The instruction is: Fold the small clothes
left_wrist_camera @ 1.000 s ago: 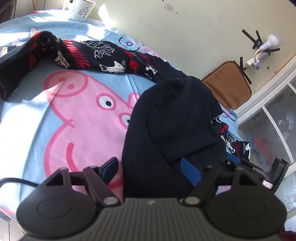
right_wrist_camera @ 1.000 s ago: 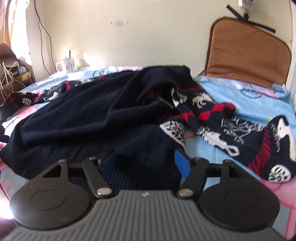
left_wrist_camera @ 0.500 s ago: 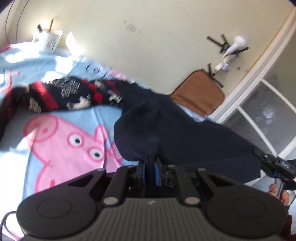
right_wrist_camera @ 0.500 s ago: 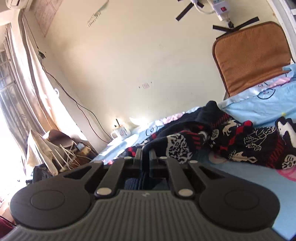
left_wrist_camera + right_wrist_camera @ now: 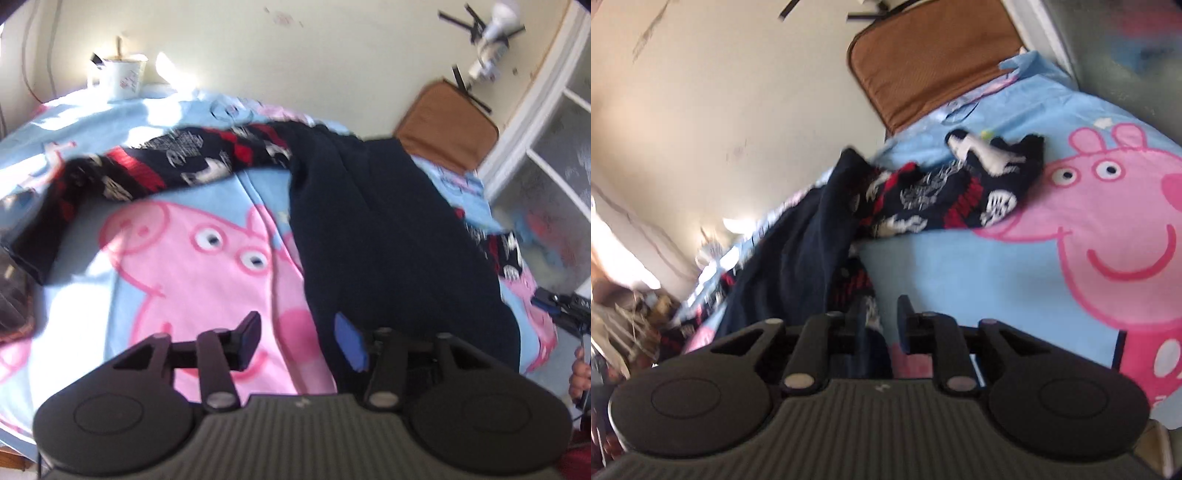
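A dark navy sweater with red-and-white patterned sleeves lies on a blue cartoon-pig blanket. Its plain navy body runs down the right of the left wrist view; one patterned sleeve stretches left. My left gripper is open above the sweater's near left edge and holds nothing. In the right wrist view the sweater lies at left and its other patterned sleeve at centre. My right gripper is partly open with navy cloth lying below and behind its jaws; the view is blurred.
A white mug stands at the blanket's far left by the wall. A brown cushion leans on the wall at far right, also in the right wrist view. The other gripper and a hand show at the right edge.
Half a second ago both grippers were shut on the sweater's hem and held it up. Now both have opened, the sweater lies spread on the blanket, and both cameras have tilted down.
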{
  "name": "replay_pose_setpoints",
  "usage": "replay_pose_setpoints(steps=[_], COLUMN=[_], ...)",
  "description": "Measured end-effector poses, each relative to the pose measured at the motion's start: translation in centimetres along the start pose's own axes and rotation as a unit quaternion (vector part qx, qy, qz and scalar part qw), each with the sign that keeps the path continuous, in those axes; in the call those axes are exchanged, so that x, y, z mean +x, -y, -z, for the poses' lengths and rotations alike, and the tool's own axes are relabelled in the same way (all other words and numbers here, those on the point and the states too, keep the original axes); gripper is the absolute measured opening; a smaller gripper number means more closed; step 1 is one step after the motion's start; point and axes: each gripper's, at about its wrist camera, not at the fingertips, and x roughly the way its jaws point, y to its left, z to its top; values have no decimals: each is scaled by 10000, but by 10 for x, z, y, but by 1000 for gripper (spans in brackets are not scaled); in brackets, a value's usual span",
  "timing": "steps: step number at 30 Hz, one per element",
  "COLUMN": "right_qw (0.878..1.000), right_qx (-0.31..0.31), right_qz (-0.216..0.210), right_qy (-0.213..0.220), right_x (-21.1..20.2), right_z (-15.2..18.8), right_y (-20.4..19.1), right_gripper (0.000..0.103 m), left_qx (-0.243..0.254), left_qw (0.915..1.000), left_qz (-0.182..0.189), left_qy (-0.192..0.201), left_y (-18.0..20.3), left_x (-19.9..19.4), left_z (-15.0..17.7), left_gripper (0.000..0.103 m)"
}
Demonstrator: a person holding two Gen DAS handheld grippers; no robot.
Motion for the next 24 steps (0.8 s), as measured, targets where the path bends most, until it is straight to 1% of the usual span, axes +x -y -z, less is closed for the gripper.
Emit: replay_pose_setpoints(steps=[1,2,3,5,7,8,9,10,11,13,14,15,16,17,18,20,21,23,24], right_qw=[9998,9992,9986,9962,9926,9905,9890,9876,9871,9874,9892,9906,9922,9926,9930,9904,9866,9737,9651], right_qx=[143,346,502,866,1129,1247,1347,1386,1365,1305,1201,1118,1061,1030,893,264,74,-142,-199], right_qz=[42,65,68,113,453,583,565,640,689,624,562,558,466,317,234,217,247,372,476], right_qy=[130,189,174,32,-38,49,250,370,477,637,631,562,463,552,731,1338,1614,2243,2567], right_x=[2,8,15,37,58,64,66,69,72,82,90,97,103,102,97,80,69,46,35], right_z=[-5,-12,-15,-20,-22,-23,-25,-27,-30,-36,-41,-45,-54,-65,-77,-113,-129,-165,-183], right_y=[4,13,17,32,43,48,52,54,55,61,65,67,71,73,71,62,60,62,67], right_gripper=[58,63,63,63,63,60,61,61,61,62,55,43,13,13,13,13,13,13,13], left_qx=[-142,-321,-529,-797,-1013,-1047,-1034,-982,-907,-680,-577,-484,-399,-328,-257,-130,-45,128,223], left_qw=[9997,9990,9977,9955,9937,9935,9939,9946,9955,9974,9980,9986,9989,9990,9990,9991,9990,9990,9990], left_qz=[-75,-137,-182,-195,-121,-63,-10,21,66,209,234,227,219,218,223,225,221,177,144], left_qy=[161,285,377,466,467,440,390,337,284,143,69,-23,-121,-205,-278,-349,-374,-379,-367], left_y=[-5,-12,-19,-26,-24,-22,-18,-9,1,26,40,53,66,77,90,110,119,137,146], left_x=[-4,-6,-6,0,15,23,34,45,57,87,103,120,136,150,165,187,198,217,227], left_z=[-7,-15,-24,-37,-51,-57,-63,-70,-76,-87,-92,-97,-101,-105,-109,-117,-120,-125,-128], left_gripper=[54,54,54,54,54,54,54,54,54,55,55,55,55,55,55,55,55,56,58])
